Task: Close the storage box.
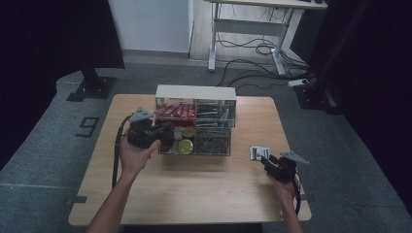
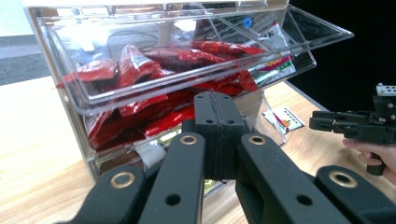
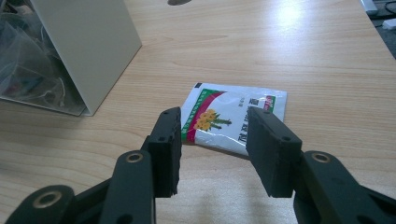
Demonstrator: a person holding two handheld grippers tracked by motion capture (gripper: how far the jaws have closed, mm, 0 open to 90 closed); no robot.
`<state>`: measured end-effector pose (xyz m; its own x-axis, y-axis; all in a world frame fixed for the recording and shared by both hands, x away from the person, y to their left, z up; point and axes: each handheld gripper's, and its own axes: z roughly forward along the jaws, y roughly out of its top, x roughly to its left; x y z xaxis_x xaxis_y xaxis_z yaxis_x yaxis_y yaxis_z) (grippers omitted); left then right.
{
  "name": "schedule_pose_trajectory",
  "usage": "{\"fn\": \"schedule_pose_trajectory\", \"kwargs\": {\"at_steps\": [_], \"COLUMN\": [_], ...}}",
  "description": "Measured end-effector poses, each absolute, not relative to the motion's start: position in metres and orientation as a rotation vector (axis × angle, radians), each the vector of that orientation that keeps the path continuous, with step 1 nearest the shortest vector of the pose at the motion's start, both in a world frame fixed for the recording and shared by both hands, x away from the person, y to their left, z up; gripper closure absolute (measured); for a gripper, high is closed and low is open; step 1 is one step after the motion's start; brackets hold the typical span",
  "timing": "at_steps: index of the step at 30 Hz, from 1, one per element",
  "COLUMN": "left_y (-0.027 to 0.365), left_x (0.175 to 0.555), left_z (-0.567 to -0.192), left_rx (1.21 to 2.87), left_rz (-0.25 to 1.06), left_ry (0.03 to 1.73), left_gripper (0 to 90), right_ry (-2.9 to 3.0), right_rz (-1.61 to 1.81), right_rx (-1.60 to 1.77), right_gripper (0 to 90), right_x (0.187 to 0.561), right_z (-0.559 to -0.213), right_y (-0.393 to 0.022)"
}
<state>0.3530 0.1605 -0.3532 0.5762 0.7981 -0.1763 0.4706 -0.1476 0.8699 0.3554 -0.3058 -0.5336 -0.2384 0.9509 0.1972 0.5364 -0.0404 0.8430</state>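
Though flat, white glossy sachet (image 3: 233, 119).

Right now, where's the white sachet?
The white sachet lies flat on the table, right of the clear organizer, just ahead of the open right gripper.

The clear plastic bin organiser (image 2: 187, 70) holds glossy red packets (image 2: 140, 65); the flat white sachet (image 3: 233, 116) carries a green-and-red band and yellow flowers on the pale wooden table (image 3: 280, 46).
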Motion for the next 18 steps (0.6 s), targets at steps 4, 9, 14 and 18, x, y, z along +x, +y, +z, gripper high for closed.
{"fn": "schedule_pose_trajectory", "kwargs": {"at_steps": [4,9,14,18], "left_y": [0.165,0.171,0.176,0.182], "left_x": [0.349,0.340,0.330,0.323], "left_z": [-0.357,-0.365,-0.376,-0.391], "left_rx": [1.793,1.792,1.801,1.814], "left_rz": [0.408,0.413,0.429,0.437], "left_ry": [1.037,1.039,1.017,1.030], "left_gripper": [90.0,90.0,89.9,89.9], "right_ry": [1.788,1.791,1.802,1.811], "right_rz": [1.218,1.228,1.232,1.236], "right_rx": [1.560,1.550,1.533,1.517], "right_gripper": [55.0,54.6,54.0,53.8], "right_x": [0.355,0.353,0.351,0.350], "right_z": [-0.533,-0.532,-0.531,-0.531], "right_y": [-0.304,-0.303,-0.301,-0.299]}}
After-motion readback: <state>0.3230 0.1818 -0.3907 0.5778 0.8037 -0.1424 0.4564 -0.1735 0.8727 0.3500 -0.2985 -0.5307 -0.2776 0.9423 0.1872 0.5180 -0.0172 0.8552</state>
